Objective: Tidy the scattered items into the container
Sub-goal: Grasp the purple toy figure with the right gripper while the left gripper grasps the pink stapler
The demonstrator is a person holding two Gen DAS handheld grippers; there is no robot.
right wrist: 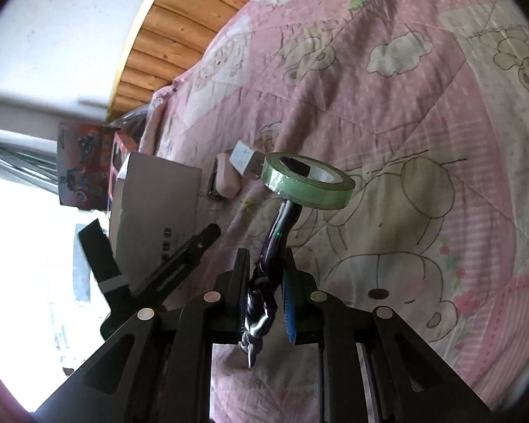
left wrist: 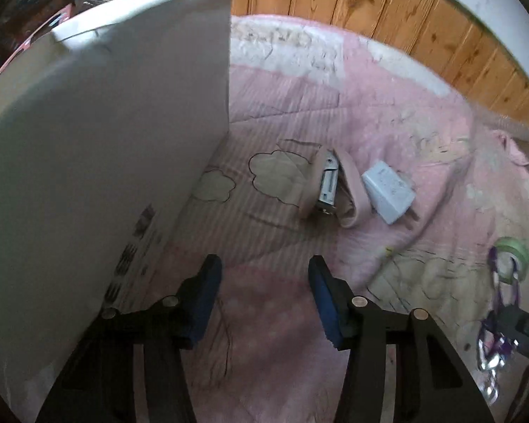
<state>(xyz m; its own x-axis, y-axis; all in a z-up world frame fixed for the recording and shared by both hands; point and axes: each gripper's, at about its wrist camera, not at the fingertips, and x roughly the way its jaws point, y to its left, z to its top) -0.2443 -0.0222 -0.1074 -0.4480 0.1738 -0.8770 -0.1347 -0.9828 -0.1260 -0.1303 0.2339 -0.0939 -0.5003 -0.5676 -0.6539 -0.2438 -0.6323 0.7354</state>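
A tall white cardboard box point(left wrist: 105, 141) stands on the pink quilt point(left wrist: 282, 352), close to the left of my left gripper point(left wrist: 264, 264), which is open and holds nothing. Ahead of it lie a pink stapler point(left wrist: 329, 187) and a white charger plug point(left wrist: 388, 190), side by side. My right gripper point(right wrist: 266, 257) is shut on a purple carabiner point(right wrist: 275, 243), held above the quilt. A green tape roll point(right wrist: 306, 185) hangs on the carabiner's far end. The right wrist view also has the box point(right wrist: 158, 204), stapler point(right wrist: 225, 176) and plug point(right wrist: 245, 160) to the left.
Wooden panelling point(left wrist: 388, 3) runs along the far edge of the bed. A colourful printed carton point(right wrist: 81, 165) stands behind the white box. One of the left gripper's fingers point(right wrist: 194, 246) shows beside the box. The cartoon-printed quilt point(right wrist: 423, 141) spreads wide to the right.
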